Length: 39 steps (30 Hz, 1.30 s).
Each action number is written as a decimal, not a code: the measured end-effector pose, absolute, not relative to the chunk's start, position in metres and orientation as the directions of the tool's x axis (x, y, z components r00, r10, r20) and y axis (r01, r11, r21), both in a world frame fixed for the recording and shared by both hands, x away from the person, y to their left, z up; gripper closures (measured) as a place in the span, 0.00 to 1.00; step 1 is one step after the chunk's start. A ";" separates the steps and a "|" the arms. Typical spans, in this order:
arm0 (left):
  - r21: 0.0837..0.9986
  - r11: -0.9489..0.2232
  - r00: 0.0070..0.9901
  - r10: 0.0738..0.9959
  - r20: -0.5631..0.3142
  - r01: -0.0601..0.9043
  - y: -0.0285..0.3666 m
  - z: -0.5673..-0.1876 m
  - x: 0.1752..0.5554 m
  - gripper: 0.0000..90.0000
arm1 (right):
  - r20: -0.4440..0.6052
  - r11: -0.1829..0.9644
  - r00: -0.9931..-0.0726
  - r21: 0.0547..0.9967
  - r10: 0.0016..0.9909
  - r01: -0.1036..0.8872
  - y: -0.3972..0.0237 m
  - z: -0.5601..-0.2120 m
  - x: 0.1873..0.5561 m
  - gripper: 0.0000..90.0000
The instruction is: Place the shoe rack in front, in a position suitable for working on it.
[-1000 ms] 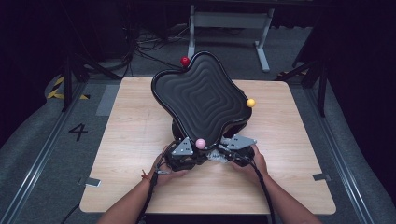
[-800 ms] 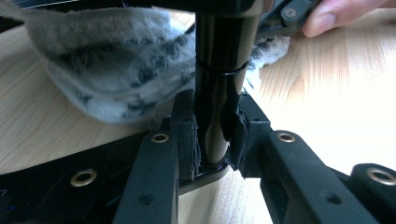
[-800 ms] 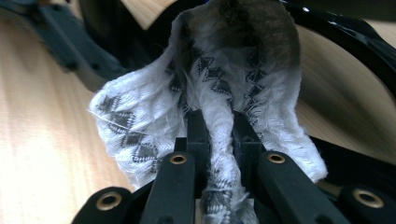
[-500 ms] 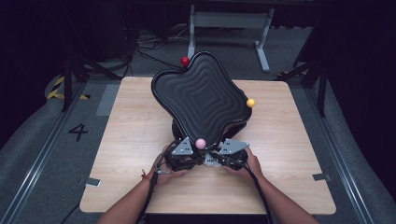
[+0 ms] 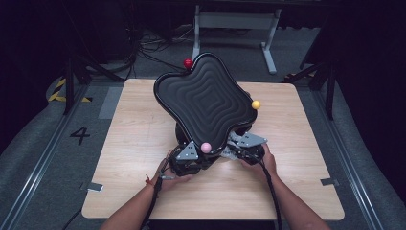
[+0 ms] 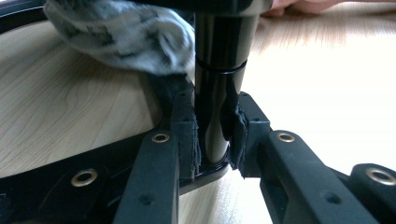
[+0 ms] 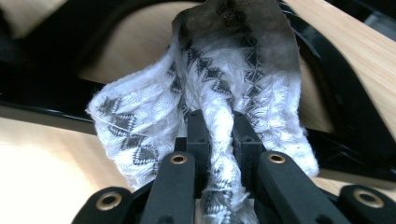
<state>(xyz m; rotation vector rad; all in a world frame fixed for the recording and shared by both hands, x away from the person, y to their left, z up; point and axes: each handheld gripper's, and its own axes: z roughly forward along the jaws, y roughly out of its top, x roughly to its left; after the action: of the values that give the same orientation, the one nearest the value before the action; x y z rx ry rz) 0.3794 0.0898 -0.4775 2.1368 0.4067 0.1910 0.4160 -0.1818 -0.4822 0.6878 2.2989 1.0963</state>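
Cloth (image 7: 205, 116) between right claw (image 7: 218, 140) pads

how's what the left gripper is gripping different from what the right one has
The left gripper is clamped on a rigid, glossy black post standing upright; the right gripper pinches a soft white cloth with dark diamond patterning, bunched and crumpled. The post fills the gap as a smooth cylinder; the cloth is squeezed into a thin twisted fold. Both are held firmly between shut jaws.

Fingers (image 6: 187, 135) clamp black post (image 6: 219, 70) above wooden table (image 6: 70, 116); patterned cloth (image 6: 121, 35) touching post's left.
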 end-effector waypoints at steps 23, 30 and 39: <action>0.830 -0.517 0.939 0.344 -0.022 0.209 0.094 -0.478 0.379 0.82 | -0.192 0.471 -0.577 0.796 0.794 0.382 -0.230 -0.481 0.456 0.90; 0.828 -0.526 0.939 0.345 0.001 0.193 0.082 -0.478 0.378 0.82 | -0.187 0.493 -0.624 0.792 0.758 0.361 -0.228 -0.475 0.444 0.90; 0.828 -0.523 0.928 0.373 0.008 0.203 0.065 -0.478 0.376 0.81 | -0.164 0.518 -0.703 0.791 0.692 0.325 -0.221 -0.470 0.426 0.90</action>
<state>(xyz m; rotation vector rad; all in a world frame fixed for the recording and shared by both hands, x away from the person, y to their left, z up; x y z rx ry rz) 0.3761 0.0655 -0.4780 2.1363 0.4082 0.2276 0.4263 -0.2212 -0.4704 0.8309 2.2967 1.0580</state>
